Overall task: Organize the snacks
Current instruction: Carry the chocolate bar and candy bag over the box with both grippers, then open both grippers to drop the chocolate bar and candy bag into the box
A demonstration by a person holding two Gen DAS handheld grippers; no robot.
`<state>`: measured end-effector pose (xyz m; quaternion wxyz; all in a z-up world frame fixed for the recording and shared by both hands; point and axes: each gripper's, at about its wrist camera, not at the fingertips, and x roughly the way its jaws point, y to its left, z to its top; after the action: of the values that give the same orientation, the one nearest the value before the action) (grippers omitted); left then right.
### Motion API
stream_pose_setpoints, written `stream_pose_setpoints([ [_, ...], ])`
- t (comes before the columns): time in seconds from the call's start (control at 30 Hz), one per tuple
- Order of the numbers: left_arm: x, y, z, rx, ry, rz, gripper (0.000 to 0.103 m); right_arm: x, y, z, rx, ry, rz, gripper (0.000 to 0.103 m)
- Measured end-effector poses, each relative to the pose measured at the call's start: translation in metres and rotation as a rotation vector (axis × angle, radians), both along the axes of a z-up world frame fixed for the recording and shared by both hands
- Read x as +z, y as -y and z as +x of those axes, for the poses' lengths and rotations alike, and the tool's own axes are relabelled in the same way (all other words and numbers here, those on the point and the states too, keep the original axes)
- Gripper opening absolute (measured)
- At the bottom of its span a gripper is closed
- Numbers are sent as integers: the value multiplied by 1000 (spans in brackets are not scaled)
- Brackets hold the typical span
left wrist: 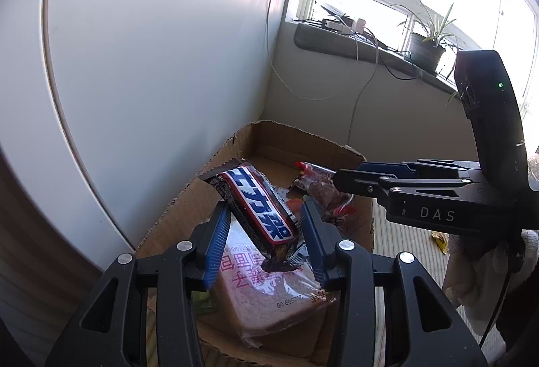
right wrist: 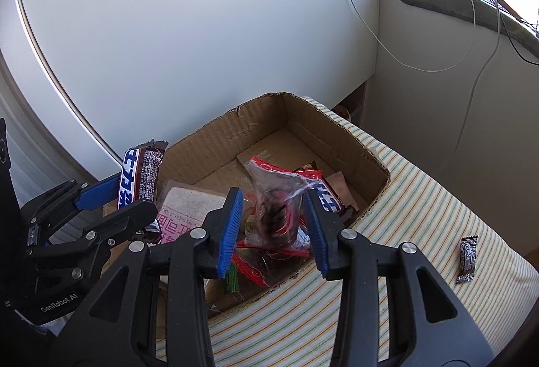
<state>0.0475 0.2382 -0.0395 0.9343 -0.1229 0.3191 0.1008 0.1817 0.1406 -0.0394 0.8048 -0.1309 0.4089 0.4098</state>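
Over the near end of the cardboard box, the right gripper hangs with its blue pads spread wide. A clear red-printed snack bag sits between them; the fingers look too far apart to be pinching it, so it appears let go and dropping among the wrappers in the box. Best to lift straight up, keeping the pads clear of the film.

Just left of it, over the box's left rim, the left gripper also stands wide, with a blue-and-white chocolate bar lying slantwise between the pads; I cannot tell whether either pad presses it. It should fall flat beside the pink-labelled bread pack at the box's near left.

Further in, a matching bar lies in the box. Right of the box, a small dark sachet lies on the striped cloth, well apart.
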Motion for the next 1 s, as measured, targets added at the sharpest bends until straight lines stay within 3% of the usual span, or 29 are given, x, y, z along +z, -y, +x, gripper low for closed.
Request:
stream_pose_setpoints([
  [0.1, 1, 0, 0, -1, 2, 4, 43, 1, 1, 1, -8, 5, 2, 49],
  [0.17, 1, 0, 0, 0, 1, 10, 49, 3, 2, 1, -15, 12, 4, 64],
  [0.47, -1, 3, -1, 5, -8, 28, 64, 10, 12, 3, -48, 44, 17, 86],
  [0.57, 0, 4, -2, 12, -10, 37, 74, 11, 16, 3, -55, 39, 16, 86],
  [1.0, 8, 29, -1, -9, -4, 66, 75, 25, 50, -1, -89, 66, 34, 86],
])
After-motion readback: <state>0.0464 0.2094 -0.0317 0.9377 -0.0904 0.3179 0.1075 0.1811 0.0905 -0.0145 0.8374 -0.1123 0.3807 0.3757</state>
